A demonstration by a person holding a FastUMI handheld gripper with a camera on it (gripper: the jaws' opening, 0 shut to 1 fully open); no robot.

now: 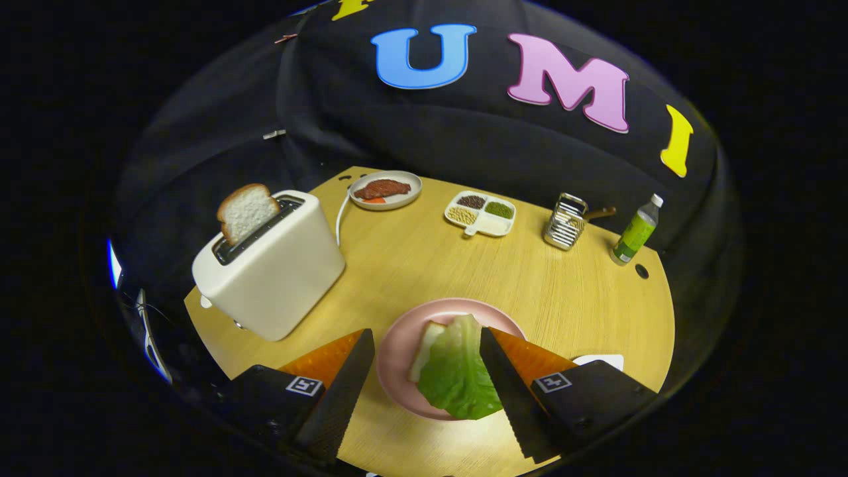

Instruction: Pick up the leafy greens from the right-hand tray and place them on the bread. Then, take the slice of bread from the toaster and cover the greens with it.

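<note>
Looking left: I see the toaster (271,275) standing on the wooden table (411,265), well to the left of my fingers, with the slice of bread (246,211) poking up tilted out of its slot.
Far edge: a small plate of meat (385,190), a divided dish of beans (481,213), a metal grater (565,221) and a green bottle (635,232) run in a row beyond everything I need.
Gripper: my gripper (424,344) is wide open and holds nothing; the left finger sits beside the pink plate (397,351), the right finger just over the leaf's right edge.
Greens: the leafy greens (457,371) lie between my fingers on the plate, on top of the bottom bread (427,344), whose pale edge peeks out on the left.
Stage: I judge the greens placed and the toaster slice next.
Right: a white tray (603,361) corner shows past the right finger.
Risk, leaf: the right finger is so near the leaf that I may drag it off the bread when I pull away.
Risk, toast: the slice leans in the slot, so a pinch on one corner may let it slip or twist.
Risk, toaster: a sideways tug could tip or shift the light-looking toaster.
</note>
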